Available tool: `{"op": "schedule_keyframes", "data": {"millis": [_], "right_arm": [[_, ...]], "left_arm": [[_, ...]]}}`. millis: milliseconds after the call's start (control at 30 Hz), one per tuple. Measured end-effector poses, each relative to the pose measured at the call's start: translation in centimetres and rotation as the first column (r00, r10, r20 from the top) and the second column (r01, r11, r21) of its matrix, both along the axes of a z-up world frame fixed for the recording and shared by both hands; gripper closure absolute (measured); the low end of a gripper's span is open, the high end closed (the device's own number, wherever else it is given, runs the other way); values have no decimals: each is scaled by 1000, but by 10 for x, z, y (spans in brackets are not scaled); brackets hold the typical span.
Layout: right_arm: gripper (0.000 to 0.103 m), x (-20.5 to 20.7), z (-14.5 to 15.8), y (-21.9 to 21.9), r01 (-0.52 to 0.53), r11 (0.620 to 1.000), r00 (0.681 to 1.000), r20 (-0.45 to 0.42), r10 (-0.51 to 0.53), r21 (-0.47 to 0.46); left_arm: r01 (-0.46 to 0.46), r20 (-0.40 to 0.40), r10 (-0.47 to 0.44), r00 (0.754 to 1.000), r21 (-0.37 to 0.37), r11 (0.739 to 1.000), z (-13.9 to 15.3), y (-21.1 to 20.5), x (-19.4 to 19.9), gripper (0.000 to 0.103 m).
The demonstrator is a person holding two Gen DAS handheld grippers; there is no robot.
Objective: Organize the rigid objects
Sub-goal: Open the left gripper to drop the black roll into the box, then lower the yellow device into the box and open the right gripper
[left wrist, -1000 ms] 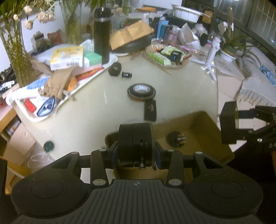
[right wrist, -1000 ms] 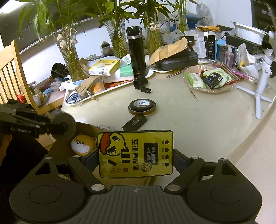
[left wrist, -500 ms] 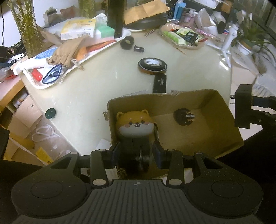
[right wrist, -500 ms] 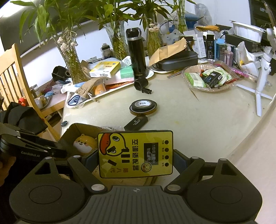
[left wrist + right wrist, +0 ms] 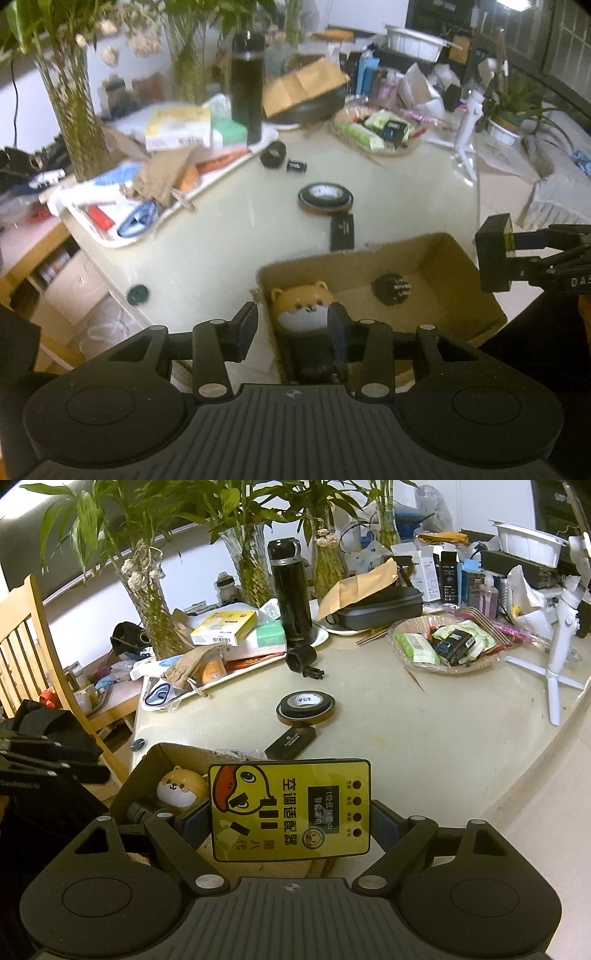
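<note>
A brown cardboard box [image 5: 436, 254] stands at the table's near edge. In it lie a dog-face toy [image 5: 303, 308], a black lens-like cylinder below it [image 5: 310, 354] and a small black round part [image 5: 391, 290]. My left gripper [image 5: 291, 325] is open and empty, its fingers straddling the box's left wall above the toy. My right gripper [image 5: 290, 812] is shut on a yellow duck-print card box [image 5: 290, 810], held over the box's near side [image 5: 162, 757]. The toy also shows in the right wrist view [image 5: 181, 788].
On the table lie a black tape roll [image 5: 306, 707], a flat black device [image 5: 291, 742], a black socket part [image 5: 303, 659], a black flask [image 5: 290, 590], a cluttered white tray [image 5: 122, 240], a snack basket [image 5: 443, 646] and a white tripod [image 5: 557, 657]. A wooden chair [image 5: 33, 638] stands left.
My left gripper released the black cylinder into the box, opened and drew back and up. The right gripper has stayed still with the yellow card box.
</note>
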State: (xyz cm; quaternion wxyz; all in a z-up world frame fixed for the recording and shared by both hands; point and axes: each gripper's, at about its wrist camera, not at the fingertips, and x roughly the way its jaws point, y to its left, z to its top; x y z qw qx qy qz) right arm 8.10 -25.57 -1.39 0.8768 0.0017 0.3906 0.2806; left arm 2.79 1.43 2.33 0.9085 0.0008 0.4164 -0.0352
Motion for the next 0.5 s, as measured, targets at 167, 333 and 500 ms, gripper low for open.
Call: {"op": "schedule_keyframes", "data": {"millis": [167,333,500], "right_arm": [[15,-2,-1,2,-7,1000,1000,-2,7,-11],[15,-6,-3,7,-13,1000,1000,-5,13,-22],[15,-9,-4,15,-29,999,1000,-9,28,-38]], "left_arm": [[-23,43,22,999,17,1000,7,13,-6,62],[-41,82,37,996,46,998,7,24,-14,61],[-38,101,33,994,50,998,4,24,-19,49]]}}
